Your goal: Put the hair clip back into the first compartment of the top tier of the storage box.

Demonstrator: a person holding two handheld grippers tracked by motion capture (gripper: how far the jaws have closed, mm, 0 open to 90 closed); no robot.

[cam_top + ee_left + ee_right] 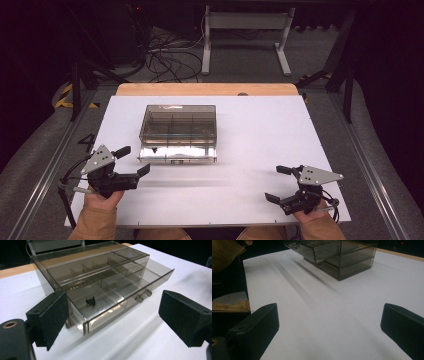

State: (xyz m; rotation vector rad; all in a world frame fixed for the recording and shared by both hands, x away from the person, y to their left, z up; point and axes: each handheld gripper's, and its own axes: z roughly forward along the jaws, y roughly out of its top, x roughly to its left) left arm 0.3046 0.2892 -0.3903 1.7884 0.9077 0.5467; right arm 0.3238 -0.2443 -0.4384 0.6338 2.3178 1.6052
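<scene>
A smoky see-through plastic drawer box [178, 122] stands on the white table [260, 140], left of centre. Its upper drawer [177, 154] is pulled out toward me. In the left gripper view the drawer [112, 297] has several compartments, and a small black cluster of parts [90, 301] lies in the near left one. My left gripper [135, 160] sits just off the box's front left corner, open, with nothing between its pads [53, 317]. My right gripper [274, 183] rests near the front right of the table, open and empty, far from the box [342, 255].
A wooden strip [207, 89] runs along the table's far edge. Metal frame rails [370, 170] flank both sides. Cables [165, 57] and a white stand [245, 22] lie on the floor beyond. A tan sleeve [224, 250] shows at the left of the right gripper view.
</scene>
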